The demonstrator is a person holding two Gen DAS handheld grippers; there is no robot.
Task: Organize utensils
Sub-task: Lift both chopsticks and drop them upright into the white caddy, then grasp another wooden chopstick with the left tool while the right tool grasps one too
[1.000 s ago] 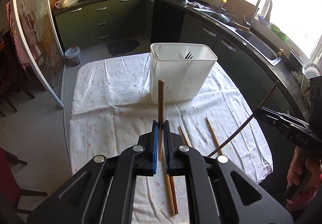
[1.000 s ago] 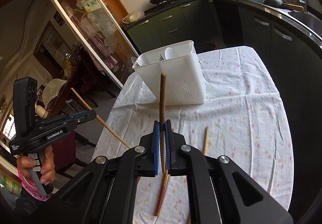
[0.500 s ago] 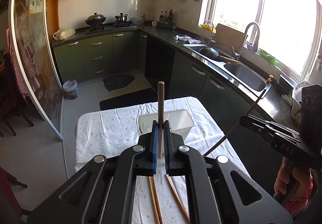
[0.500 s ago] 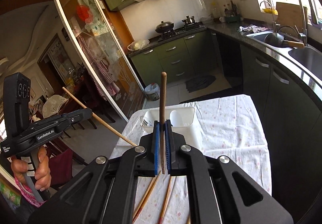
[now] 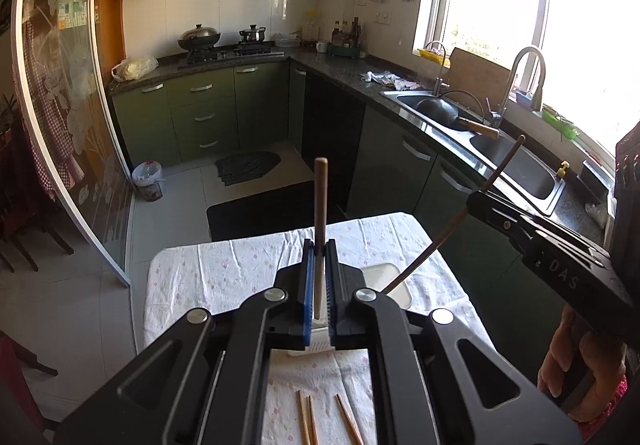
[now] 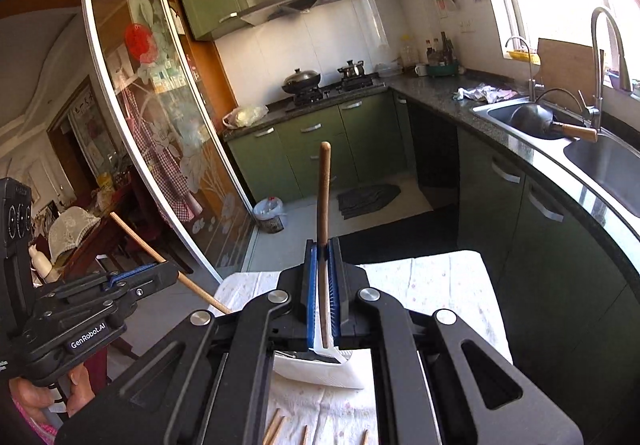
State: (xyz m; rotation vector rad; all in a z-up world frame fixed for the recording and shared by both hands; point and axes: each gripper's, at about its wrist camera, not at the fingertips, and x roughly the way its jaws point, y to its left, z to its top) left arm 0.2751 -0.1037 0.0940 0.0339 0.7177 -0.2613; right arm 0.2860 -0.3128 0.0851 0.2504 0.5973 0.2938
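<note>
My left gripper (image 5: 319,245) is shut on a light wooden chopstick (image 5: 320,205) that stands upright between the blue pads. My right gripper (image 6: 322,245) is shut on a darker brown chopstick (image 6: 323,197), also upright. Both are held high above the white utensil caddy (image 5: 384,279), which is mostly hidden behind the gripper bodies; it also shows in the right wrist view (image 6: 320,369). The right gripper shows in the left wrist view (image 5: 476,201) with the lower tip of its chopstick (image 5: 424,253) over the caddy. The left gripper shows in the right wrist view (image 6: 168,271).
Several loose chopsticks (image 5: 308,421) lie on the flowered tablecloth (image 5: 224,273) in front of the caddy, and their tips show in the right wrist view (image 6: 276,429). Green kitchen cabinets, a stove and a sink (image 5: 520,169) stand beyond the table. A glass sliding door (image 5: 60,125) is at the left.
Both grippers have risen and tilted up with their chopsticks, moving over the caddy. The caddy has dropped from mid-view to behind the gripper bodies. The grips have not changed.
</note>
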